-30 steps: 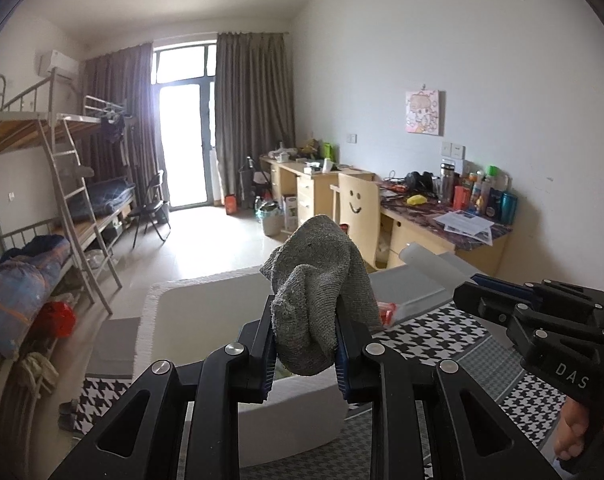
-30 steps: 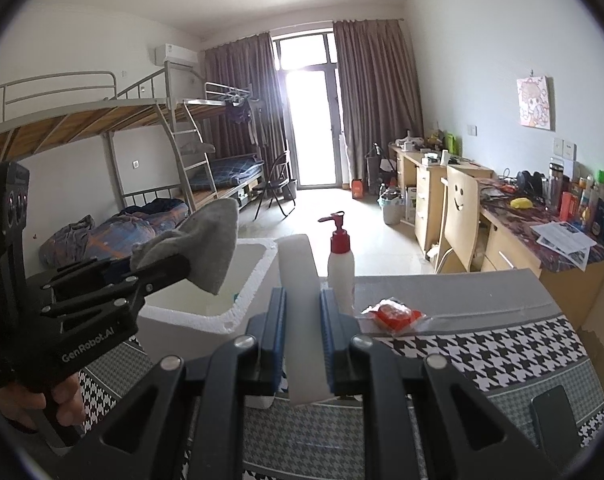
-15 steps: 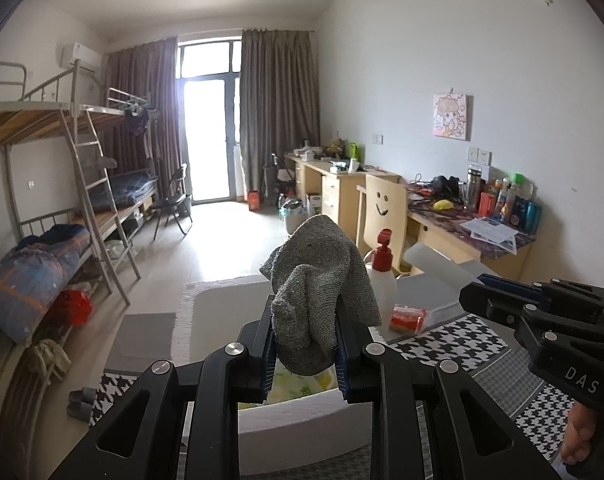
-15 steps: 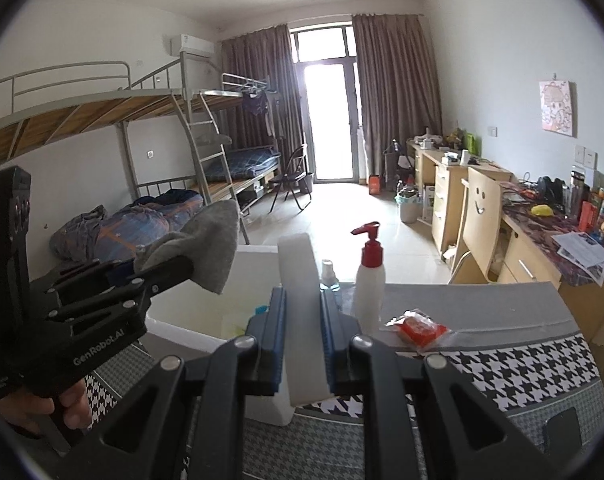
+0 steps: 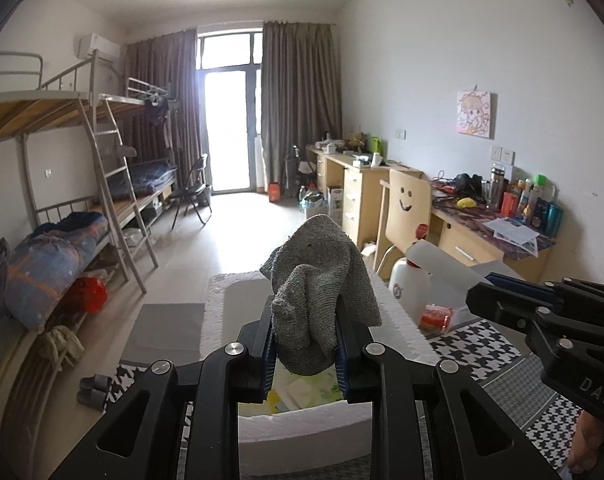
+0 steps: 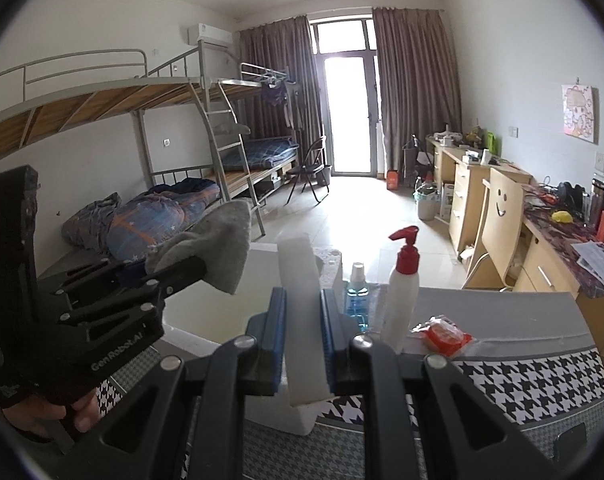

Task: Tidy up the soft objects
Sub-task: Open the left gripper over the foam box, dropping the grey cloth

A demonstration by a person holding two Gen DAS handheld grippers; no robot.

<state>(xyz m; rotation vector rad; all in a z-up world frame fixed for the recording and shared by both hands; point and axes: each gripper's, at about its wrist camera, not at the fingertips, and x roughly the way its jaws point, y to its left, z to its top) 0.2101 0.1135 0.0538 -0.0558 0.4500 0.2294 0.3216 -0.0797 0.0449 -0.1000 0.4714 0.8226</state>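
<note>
My left gripper is shut on a grey knitted cloth and holds it above the open white foam box. The cloth also shows in the right wrist view, over the box's left side. My right gripper is shut on a white foam block and holds it upright over the box's right corner. Pale yellow-green items lie inside the box. The right gripper also shows in the left wrist view, to the right of the box.
A houndstooth cloth covers the table. A white pump bottle with a red top, a small blue bottle and a red packet stand right of the box. A chair and desks lie beyond.
Both grippers have moved forward and higher over the box, keeping their holds. More of the box's inside, the pump bottle and the small blue bottle have come into view.
</note>
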